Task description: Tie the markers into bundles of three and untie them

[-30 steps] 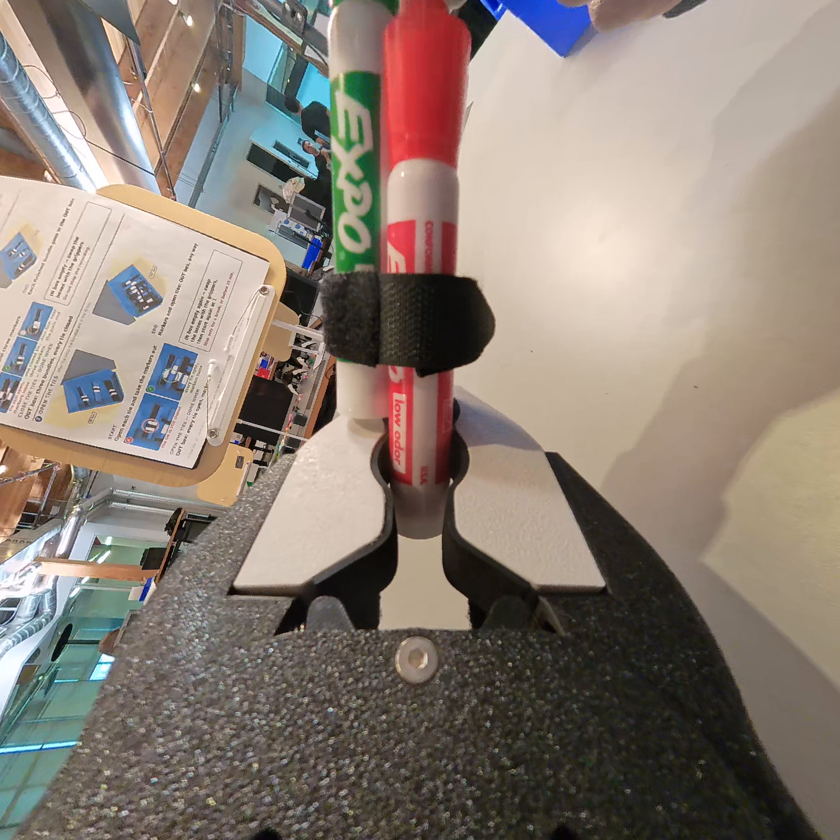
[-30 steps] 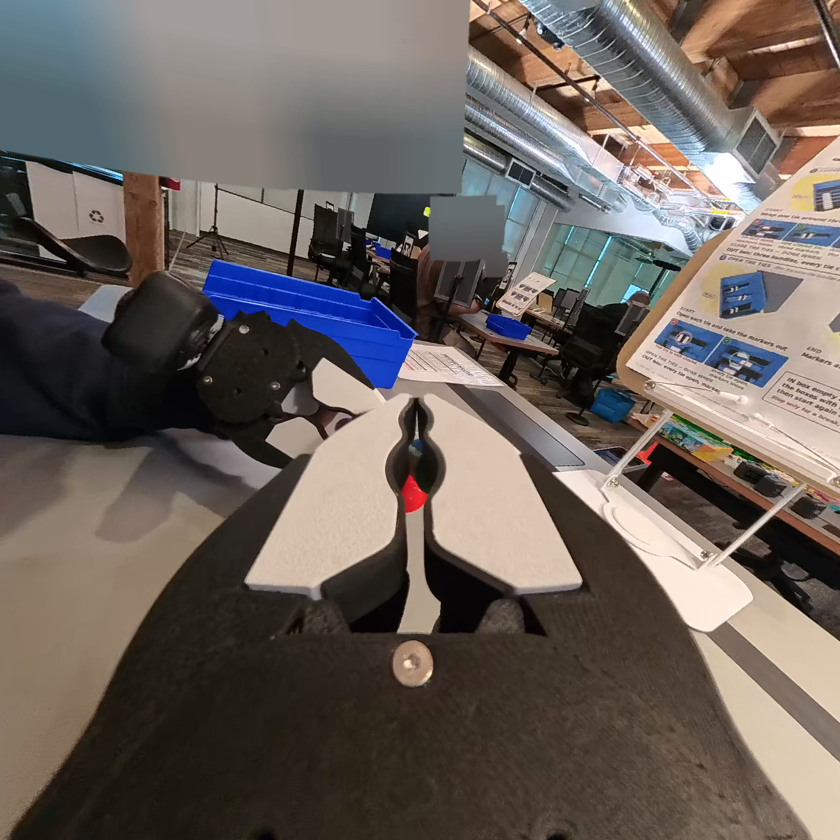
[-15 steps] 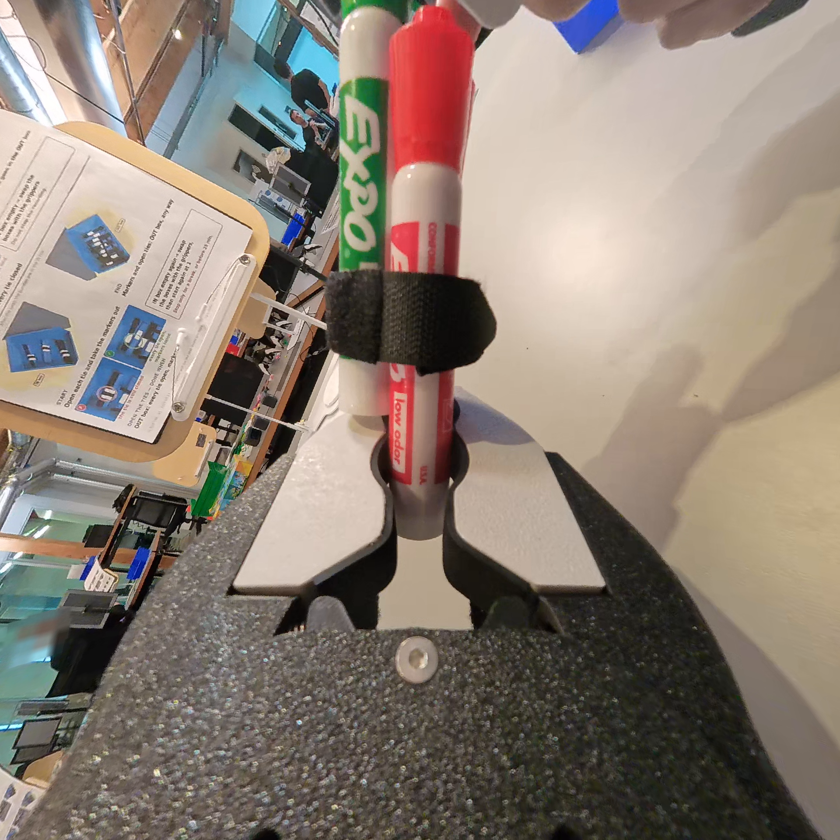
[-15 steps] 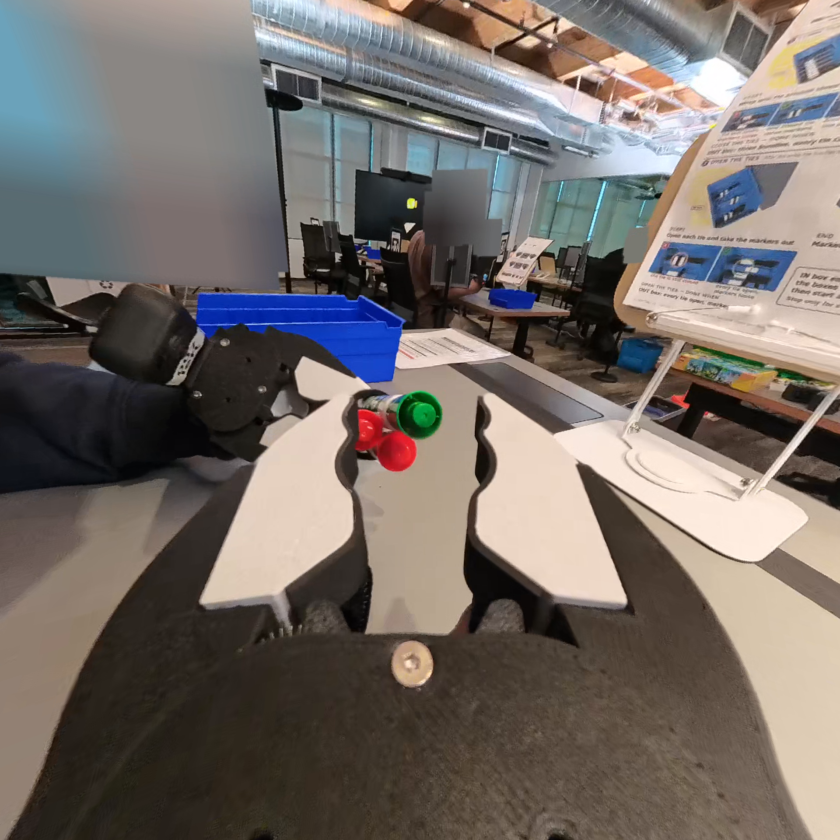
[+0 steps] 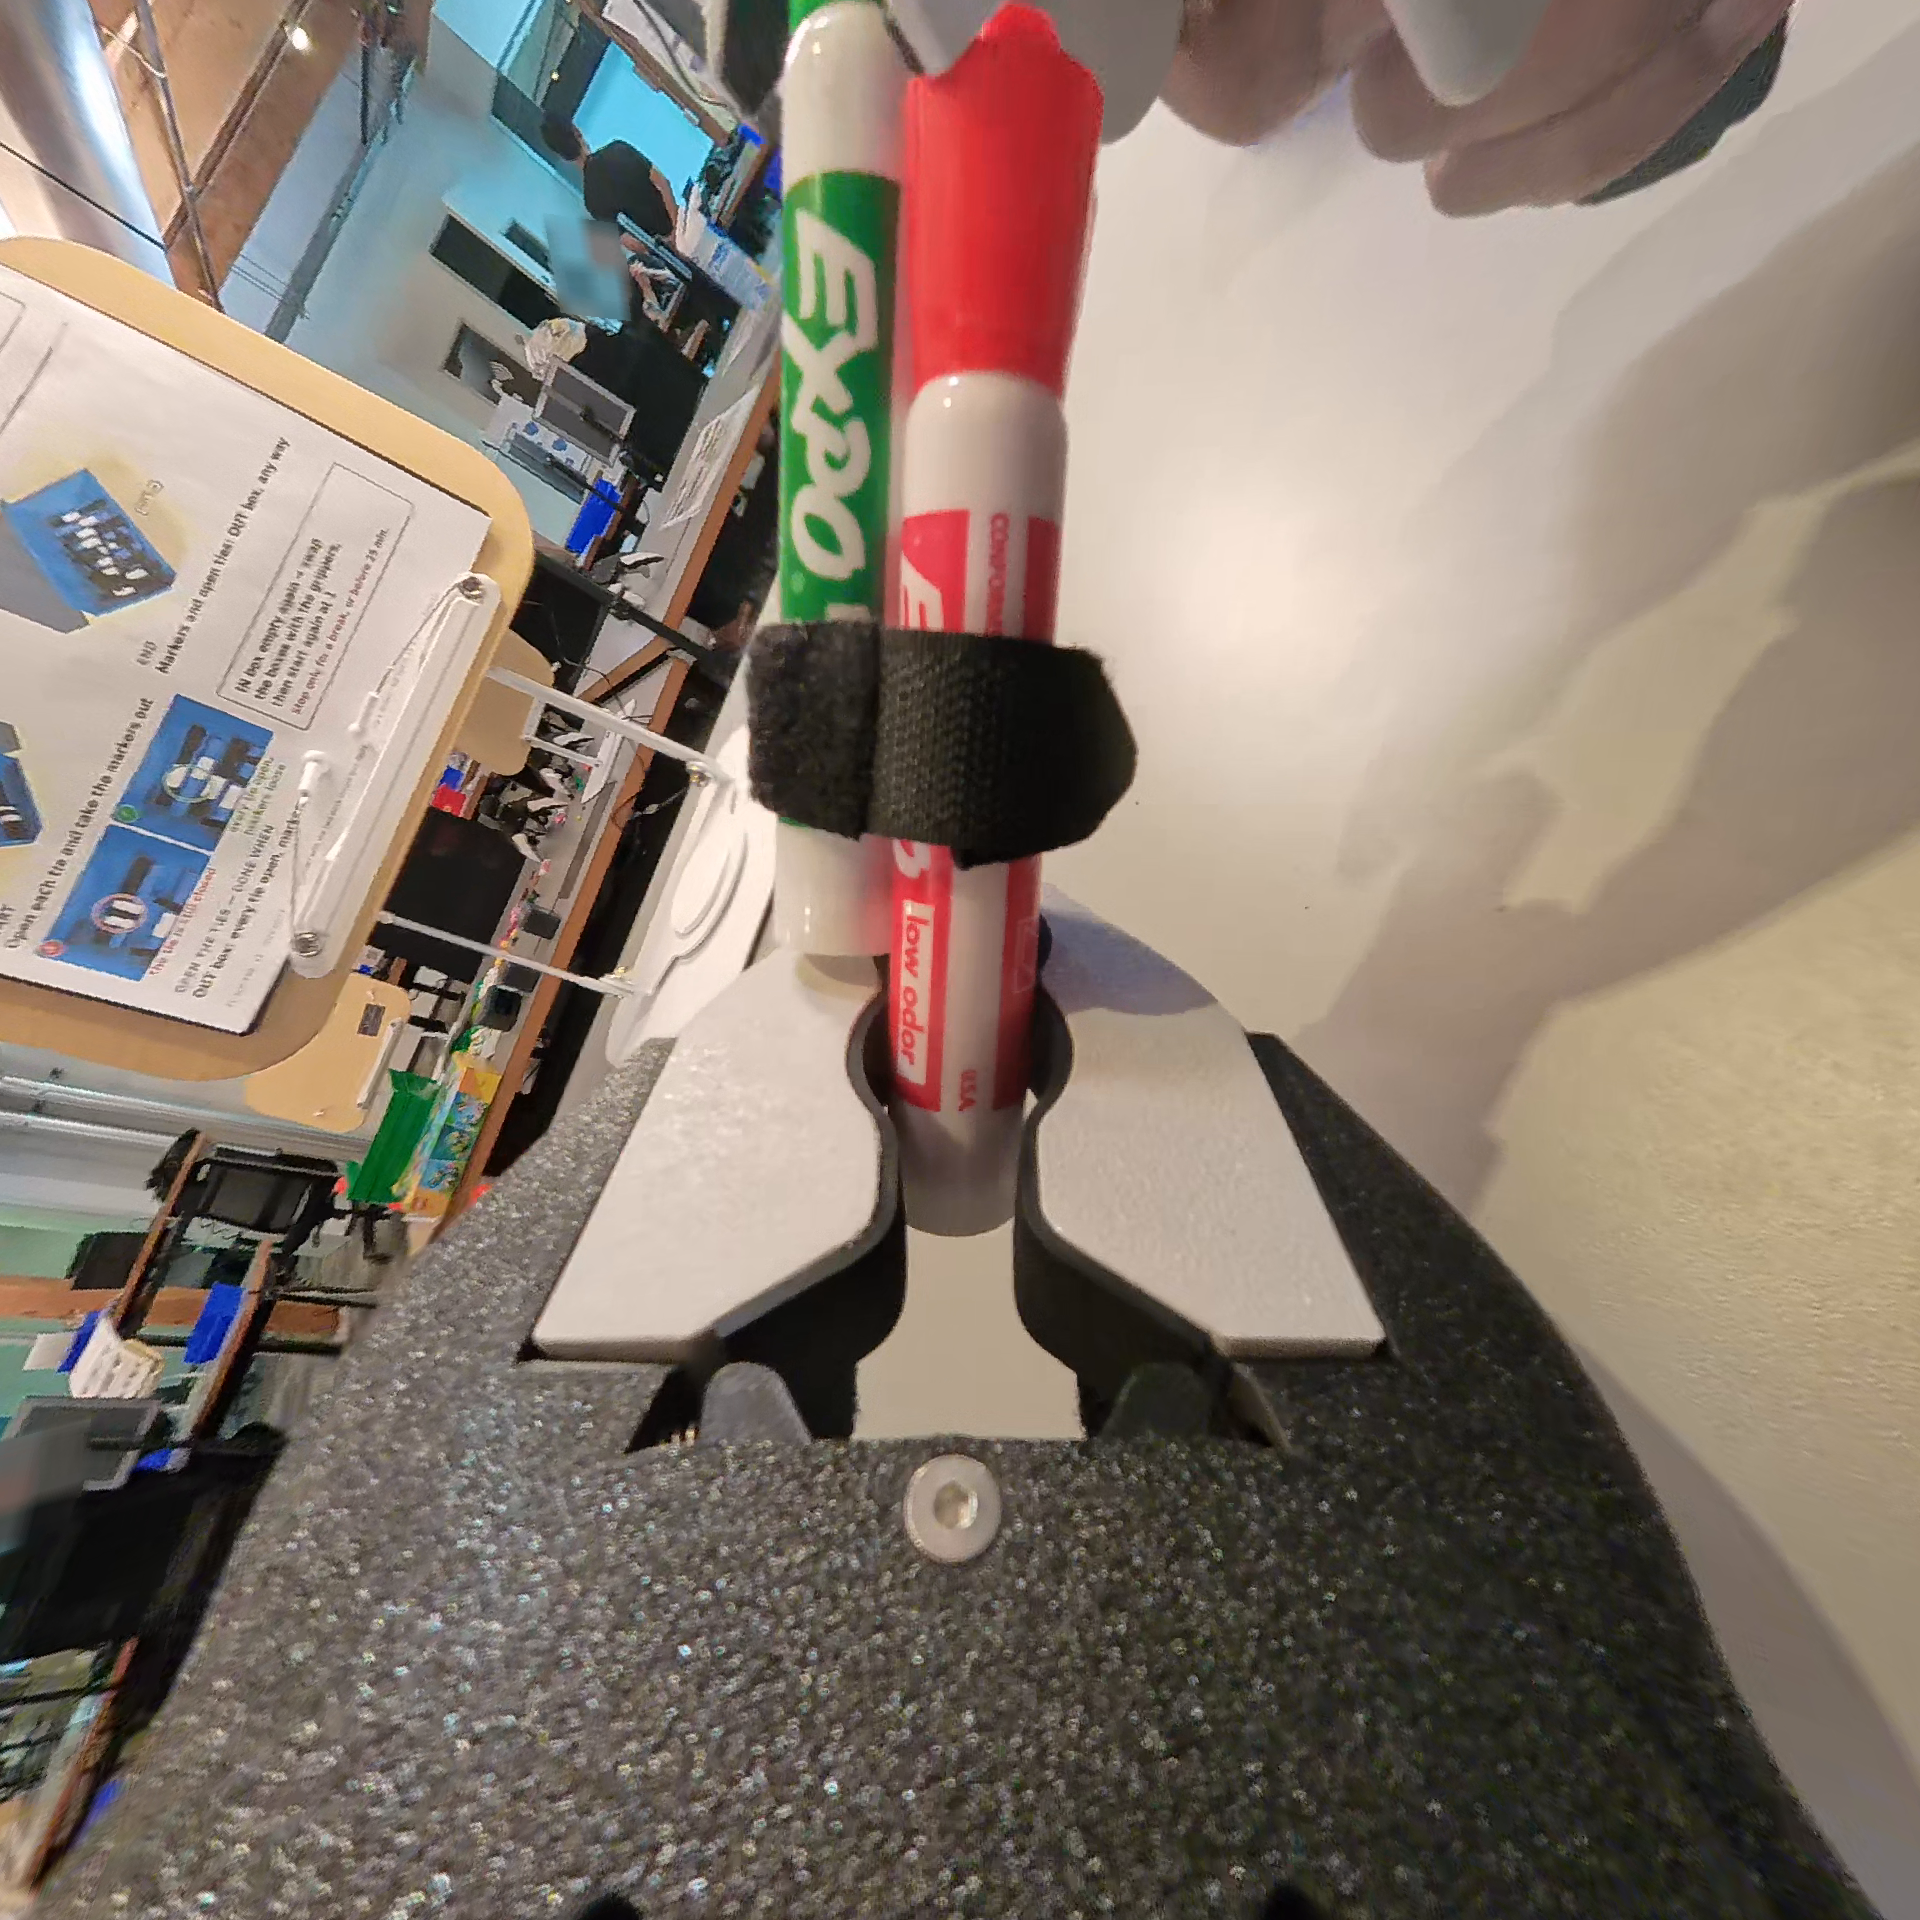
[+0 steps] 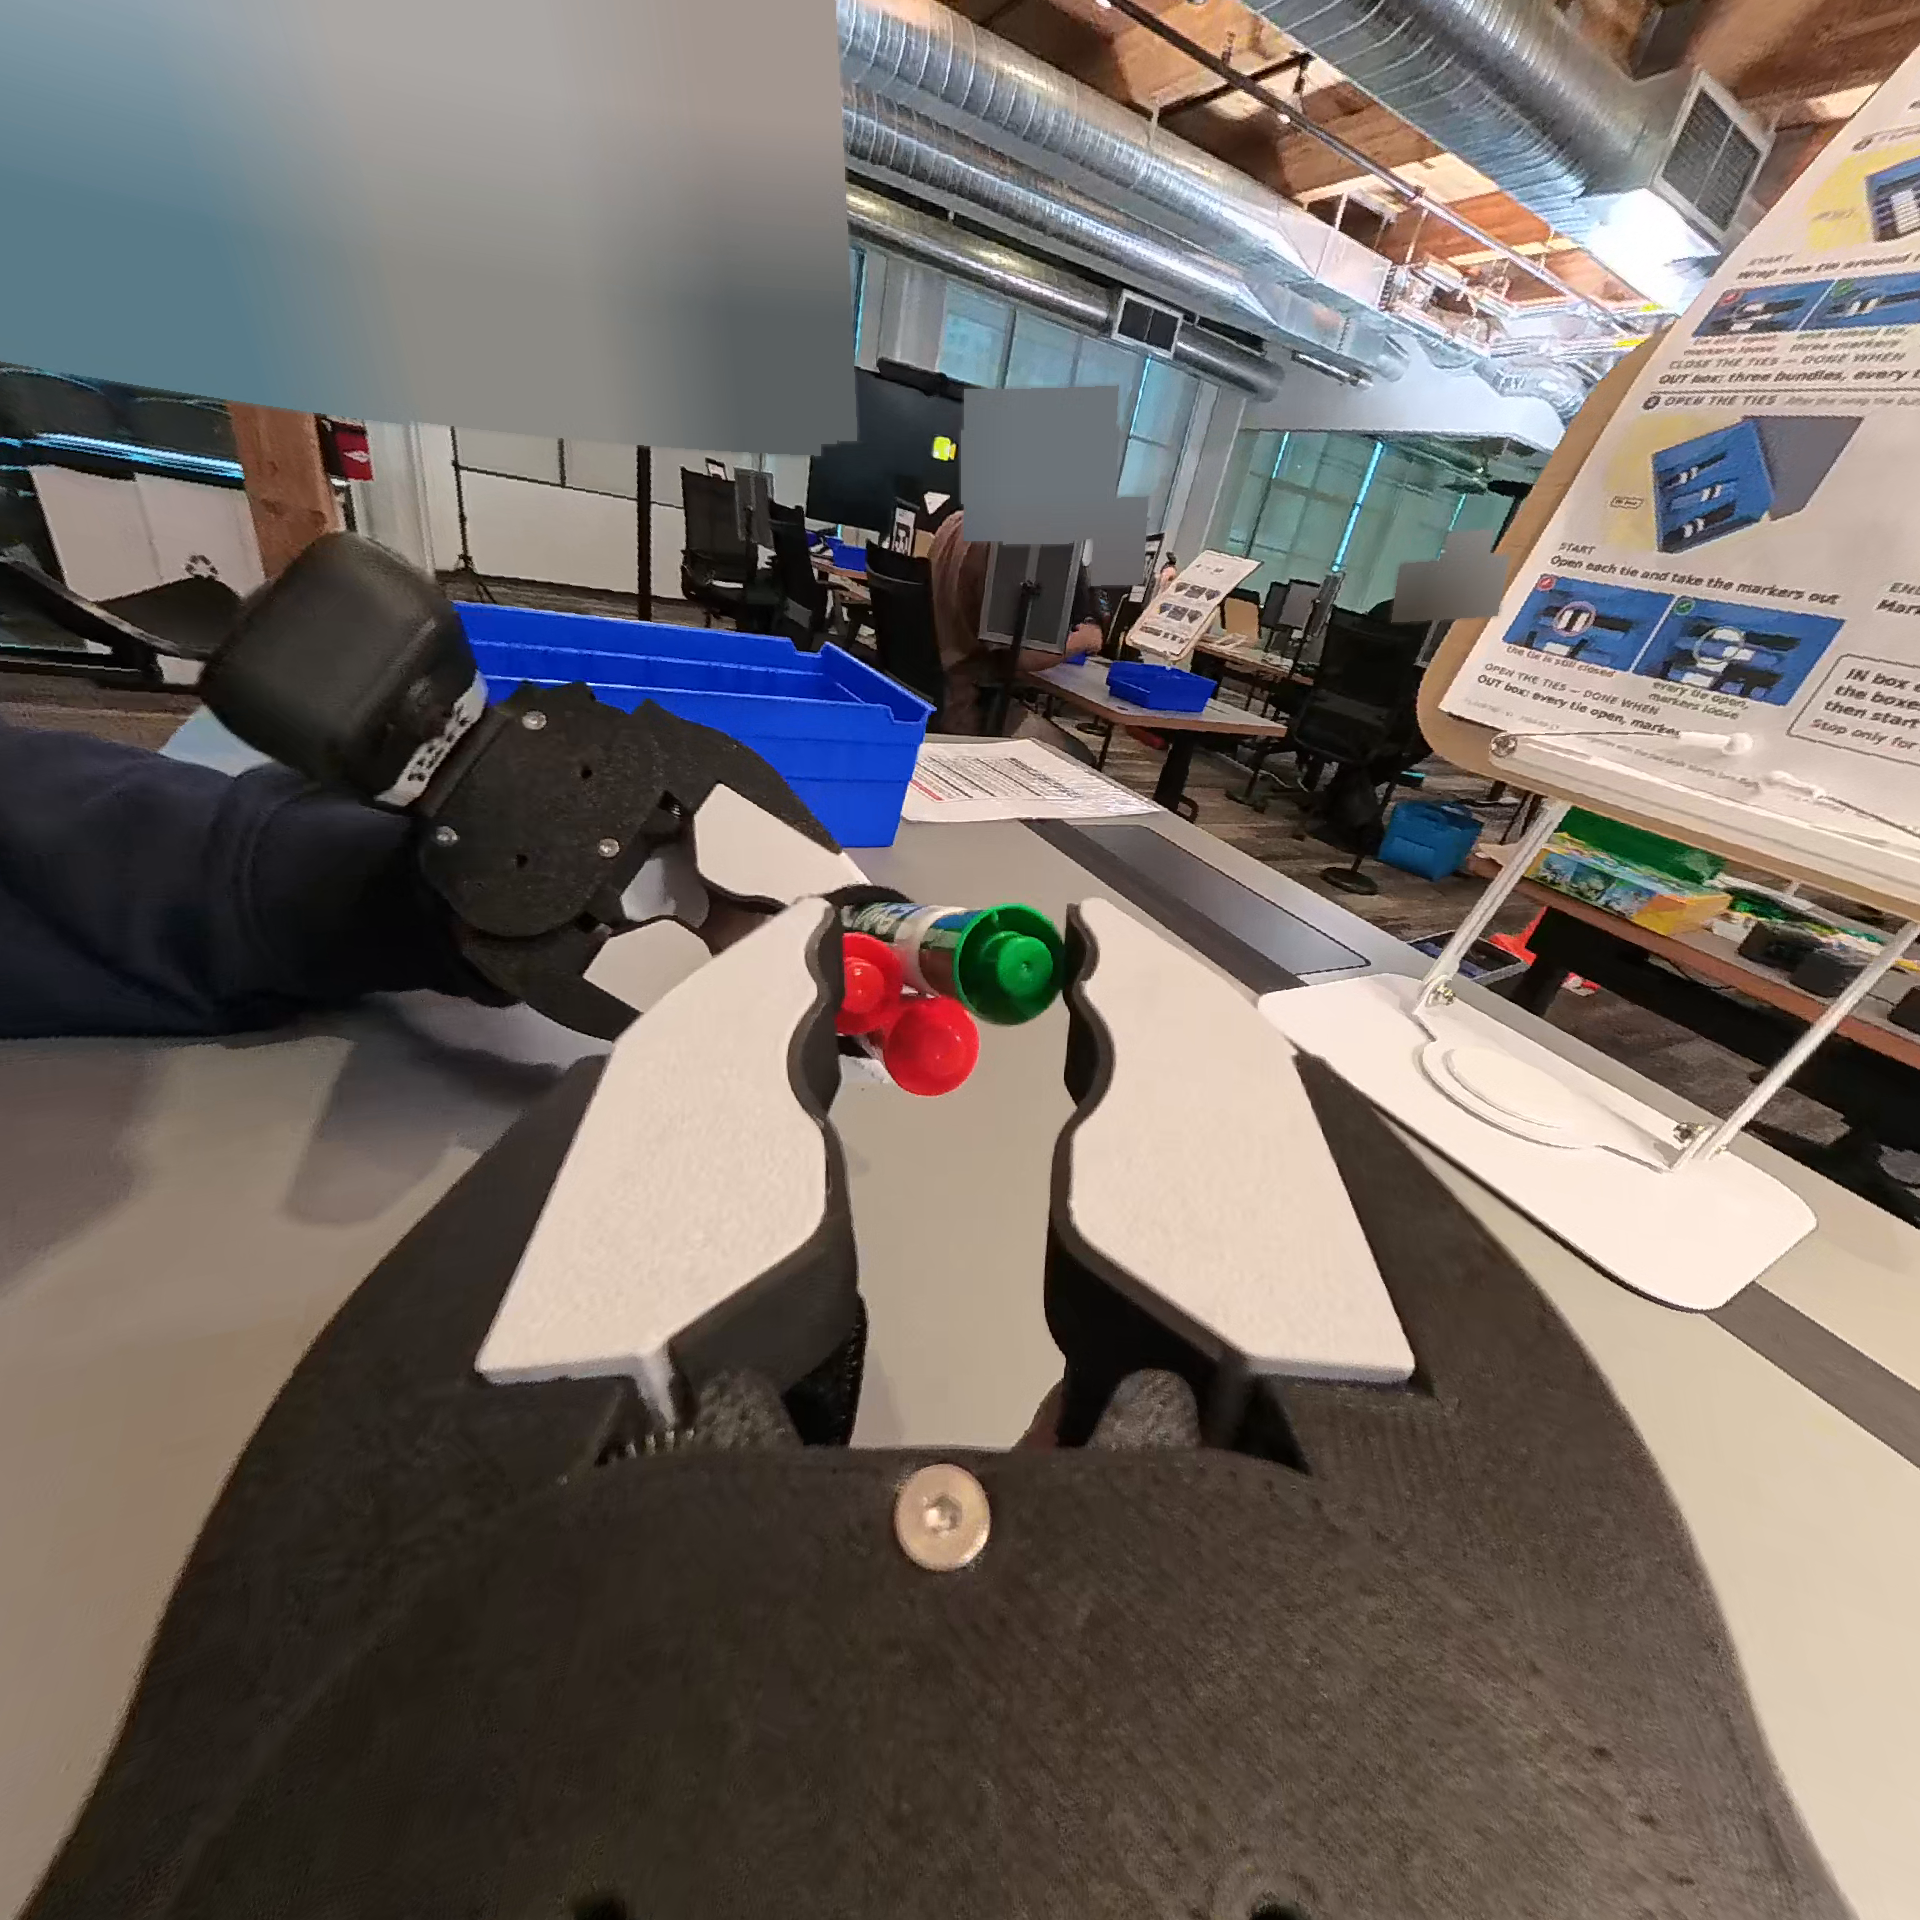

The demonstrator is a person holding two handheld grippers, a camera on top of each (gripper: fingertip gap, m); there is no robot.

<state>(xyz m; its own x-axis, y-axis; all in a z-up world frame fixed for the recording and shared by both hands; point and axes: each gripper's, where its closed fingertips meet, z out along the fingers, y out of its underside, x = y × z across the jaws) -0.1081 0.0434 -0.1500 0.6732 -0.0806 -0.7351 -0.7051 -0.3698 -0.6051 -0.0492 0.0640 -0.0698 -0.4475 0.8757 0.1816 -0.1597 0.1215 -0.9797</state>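
Left wrist view: the left gripper (image 5: 961, 1049) has its jaws closed on the butt end of a red marker (image 5: 982, 582). The marker's long axis runs straight out along the fingers, cap end pointing away from the camera. A green marker (image 5: 836, 416) lies against its left side, parallel and pointing the same way, its white butt resting by the left finger (image 5: 748, 1143). A black strap (image 5: 935, 748) wraps both markers just beyond the fingertips. The camera is rolled, so the white surface (image 5: 1455, 623) fills the right side and a document stand (image 5: 260, 644) leans in from the left. At the top edge, the far ends of the markers meet the pale tips of the other gripper, with a hand (image 5: 1507, 104) behind them.

Right wrist view: the right gripper (image 6: 945, 966) has its jaws well apart and grips nothing. The bundle sits between the fingertips, pointing cap-first towards the camera: a green cap (image 6: 1013, 961) and two red caps (image 6: 930, 1044) below and left of it. Whether the green cap touches the right finger (image 6: 1195, 1143) I cannot tell. The left gripper (image 6: 582, 862) holds the bundle's far end just above the surface (image 6: 208, 1247), with a dark sleeve (image 6: 156, 894) reaching in from the left. A blue bin (image 6: 727, 696) stands behind, and the document stand (image 6: 1714, 520) is on the right.
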